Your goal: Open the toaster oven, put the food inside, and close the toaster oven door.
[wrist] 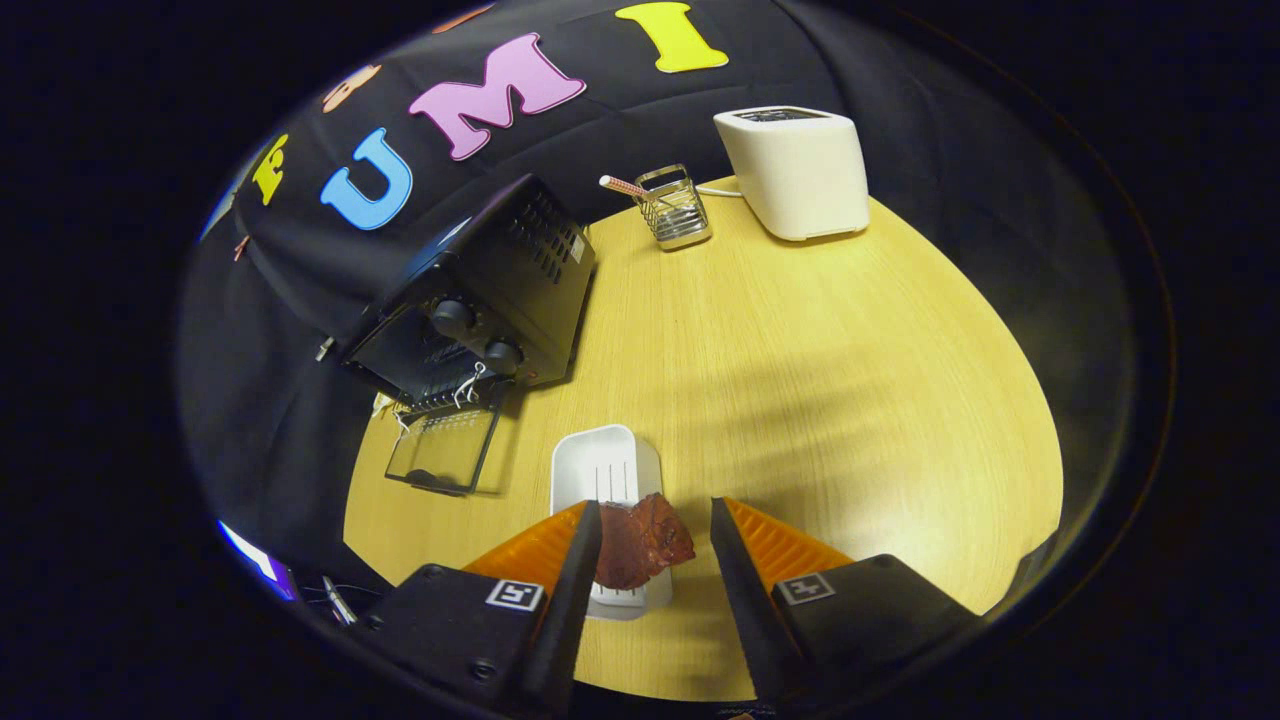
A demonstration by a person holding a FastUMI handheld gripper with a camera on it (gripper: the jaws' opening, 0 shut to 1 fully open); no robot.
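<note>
- Oven (480,300): one black toaster oven stands at the table's left, against the cloth wall. Its glass door (445,450) is already dropped flat onto the table (850,400), hinged at the bottom, so the cavity lies open toward me. I judge the opening step done. Two knobs (477,335) sit on the front panel.
- Tray (605,480): one white ribbed tray lies just right of the door, directly ahead of my fingers. I take it to be the staging spot for the food, near the oven mouth for a short carry.
- Meat (643,540): one dark red piece of meat, the food to be loaded, rests at the near end of the tray, between my two fingers. It touches or nearly touches the left finger; a clear gap separates it from the right one.
- Claw (655,520): fingers spread apart, released, straddling the meat and gripping nothing. I read this as lined up for the pick, which is not yet made.
- Holder (675,210): one wire holder with one striped straw (622,186) stands at the far edge, clear of the working path.
- Toaster (795,170): one white toaster at the far right, its cord trailing leftward; no part in this task.
</note>
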